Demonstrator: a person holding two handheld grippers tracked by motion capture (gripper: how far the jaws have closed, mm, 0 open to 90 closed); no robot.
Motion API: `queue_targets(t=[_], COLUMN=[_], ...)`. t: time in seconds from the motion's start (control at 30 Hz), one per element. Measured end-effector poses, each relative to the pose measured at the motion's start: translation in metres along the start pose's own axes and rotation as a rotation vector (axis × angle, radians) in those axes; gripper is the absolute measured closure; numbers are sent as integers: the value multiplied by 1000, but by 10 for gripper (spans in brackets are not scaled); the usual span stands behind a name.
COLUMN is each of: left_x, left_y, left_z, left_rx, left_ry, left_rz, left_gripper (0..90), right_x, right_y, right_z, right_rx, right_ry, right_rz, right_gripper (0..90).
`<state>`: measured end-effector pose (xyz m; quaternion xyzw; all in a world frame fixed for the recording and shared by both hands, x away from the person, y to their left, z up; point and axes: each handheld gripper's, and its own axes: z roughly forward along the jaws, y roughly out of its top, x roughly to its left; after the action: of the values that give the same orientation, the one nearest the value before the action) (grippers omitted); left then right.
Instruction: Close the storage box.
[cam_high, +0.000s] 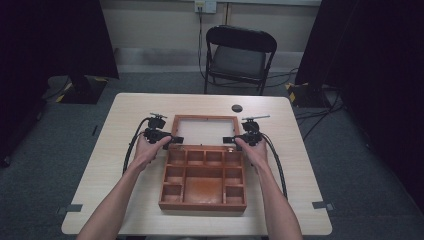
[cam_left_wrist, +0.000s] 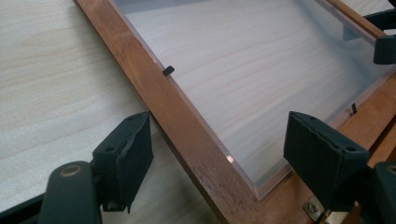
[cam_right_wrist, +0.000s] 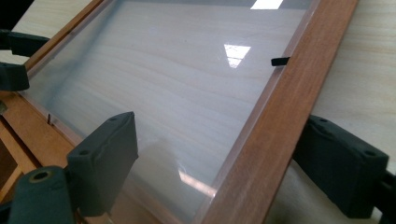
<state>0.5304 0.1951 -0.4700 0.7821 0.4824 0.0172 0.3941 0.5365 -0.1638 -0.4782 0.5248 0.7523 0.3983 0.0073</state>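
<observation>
A wooden box (cam_high: 202, 205) with several compartments sits open on the table. Its lid (cam_high: 205, 118) lies back flat behind it, a wooden frame (cam_left_wrist: 187, 126) around a clear pane (cam_left_wrist: 261, 70). My left gripper (cam_high: 176, 140) is at the lid's left rail near the hinge side. In the left gripper view that rail runs between its jaws (cam_left_wrist: 219, 154), and the pads stand apart from it. My right gripper (cam_high: 229, 140) straddles the right rail (cam_right_wrist: 280, 116) the same way. Its jaws (cam_right_wrist: 224, 163) stand wide, one over the pane and one outside the frame.
A small black round object (cam_high: 237, 108) lies on the table behind the lid. A black folding chair (cam_high: 239, 55) stands beyond the far edge. A brass hinge (cam_left_wrist: 314, 206) shows at the lid's corner. Bare tabletop (cam_high: 120, 150) extends to the left and right of the box.
</observation>
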Motion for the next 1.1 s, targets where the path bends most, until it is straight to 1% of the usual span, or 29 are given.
queue_targets(t=[0.03, 0.07, 0.1, 0.13, 0.17, 0.23, 0.27, 0.3, 0.33, 0.37, 0.47, 0.53, 0.57, 0.73, 0.8, 0.83, 0.87, 0.9, 0.93, 0.97, 1.0, 1.03, 1.07, 1.1], left_x=[1, 2, 3, 3, 5, 6, 6, 6, 4, 4, 4, 6, 7, 7, 6, 6, 5, 4, 3, 1, 1, -1, -1, -3], left_y=[0, 0, 0, 0, 0, -1, -1, -1, 0, 0, 0, 0, -1, 0, 0, 1, 2, 2, 3, 4, 4, 5, 5, 5], left_z=[0, 1, 1, 1, 2, 4, 4, 5, 5, 5, 5, 6, 6, 7, 8, 8, 7, 6, 5, 3, 3, 2, 2, 0], left_rx=[5, 4, 8, 8, 6, 9, 9, 11, 14, 11, 19, 21, 23, 22, 26, 30, 34, 33, 34, 30, 30, 23, 23, 18], left_ry=[-7, -12, -23, -23, -29, -23, -23, -32, -35, -33, -36, -59, -69, -69, -77, -80, -77, -74, -71, -60, -60, -52, -52, -47], left_rz=[-5, -13, -22, -22, -27, -49, -49, -64, -42, -41, -41, -58, -63, -63, -70, -63, -64, -50, -38, -19, -19, -3, -3, 6], left_gripper=[226, 222, 221, 220, 215, 169, 161, 161, 162, 164, 163, 167, 169, 168, 170, 170, 170, 171, 171, 177, 184, 191, 196, 200], right_x=[-2, -3, -3, -3, -5, -5, -4, -4, -4, -3, -5, -10, -10, -11, -11, -11, -10, -10, -10, -9, -9, -8, -8, -7], right_y=[0, 0, 0, 0, 0, 0, 0, 0, 0, -1, -2, -4, -4, -6, -6, -6, -6, -5, -5, -4, -4, -3, -2, -2], right_z=[3, 5, 5, 5, 6, 7, 7, 7, 7, 6, 6, 3, 3, 2, 2, 1, 1, -1, -1, -3, -3, -6, -7, -8], right_rx=[-3, -2, -2, -2, -2, 0, -2, -4, -14, -28, -39, -51, -52, -66, -72, -80, -84, -95, -95, -111, -111, -125, -129, -134], right_ry=[16, 34, 39, 39, 51, 57, 55, 54, 51, 51, 62, 90, 92, 95, 94, 88, 88, 84, 84, 85, 85, 80, 77, 75], right_rz=[10, 33, 33, 33, 40, 39, 37, 37, 29, 29, 25, 40, 36, 42, 41, 42, 39, 34, 34, 30, 30, 22, 18, 17], right_gripper=[132, 132, 133, 133, 133, 130, 130, 130, 130, 130, 148, 195, 196, 212, 216, 224, 235, 254, 254, 284, 284, 305, 312, 318])
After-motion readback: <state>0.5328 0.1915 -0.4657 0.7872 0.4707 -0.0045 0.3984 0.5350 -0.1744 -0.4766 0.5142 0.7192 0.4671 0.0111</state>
